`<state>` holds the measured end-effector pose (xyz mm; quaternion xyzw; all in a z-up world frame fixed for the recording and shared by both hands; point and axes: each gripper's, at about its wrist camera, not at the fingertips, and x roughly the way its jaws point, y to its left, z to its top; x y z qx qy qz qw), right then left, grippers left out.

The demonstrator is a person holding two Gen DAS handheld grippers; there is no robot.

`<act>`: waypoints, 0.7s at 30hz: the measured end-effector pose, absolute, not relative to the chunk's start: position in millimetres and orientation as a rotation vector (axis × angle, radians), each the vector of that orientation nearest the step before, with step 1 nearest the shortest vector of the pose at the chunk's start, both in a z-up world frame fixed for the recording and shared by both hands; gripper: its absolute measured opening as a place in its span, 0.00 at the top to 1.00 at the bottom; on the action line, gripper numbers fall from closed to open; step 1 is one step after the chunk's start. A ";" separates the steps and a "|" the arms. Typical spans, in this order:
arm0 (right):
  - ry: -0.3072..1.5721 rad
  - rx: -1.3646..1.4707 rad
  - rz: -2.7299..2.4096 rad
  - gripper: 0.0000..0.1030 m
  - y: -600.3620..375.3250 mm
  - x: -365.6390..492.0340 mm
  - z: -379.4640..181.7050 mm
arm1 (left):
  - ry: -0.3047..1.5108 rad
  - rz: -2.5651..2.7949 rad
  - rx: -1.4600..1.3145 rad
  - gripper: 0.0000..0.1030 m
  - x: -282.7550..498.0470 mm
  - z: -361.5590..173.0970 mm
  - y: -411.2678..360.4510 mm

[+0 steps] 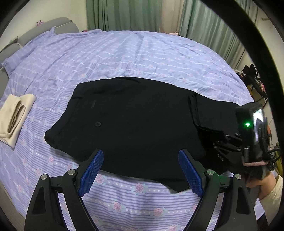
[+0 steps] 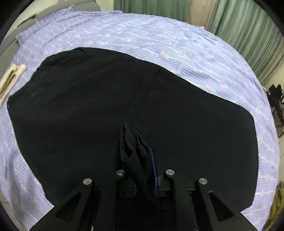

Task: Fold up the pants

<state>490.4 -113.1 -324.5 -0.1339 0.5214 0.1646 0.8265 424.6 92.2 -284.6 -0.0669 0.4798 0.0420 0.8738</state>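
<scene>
Black pants lie flat across the lilac striped bedsheet, with a button and a pocket slit showing toward their left end. My left gripper hovers over the pants' near edge, its blue pads wide apart and nothing between them. In the right wrist view the pants fill most of the picture. My right gripper is shut on a bunched fold of the black cloth that stands up between its narrow jaws. A hand holds that gripper at the pants' right end in the left wrist view.
A folded beige garment lies on the sheet left of the pants. A grey padded headboard runs along the far left, and green curtains hang behind the bed. Dark furniture stands off the bed's right side.
</scene>
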 end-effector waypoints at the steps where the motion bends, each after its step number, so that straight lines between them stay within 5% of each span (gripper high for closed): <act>1: 1.118 -0.265 0.370 0.68 -114.5 488.7 -323.8 | 1.003 0.086 -0.131 0.16 426.7 -285.4 92.8; 14: 1.020 -0.096 0.204 0.57 -197.8 426.4 -266.7 | 0.927 -0.278 -0.142 0.18 450.8 -287.1 28.4; 21: 1.053 0.007 0.132 0.57 -241.7 428.6 -278.0 | 1.022 -0.387 -0.259 0.41 479.8 -323.1 -11.4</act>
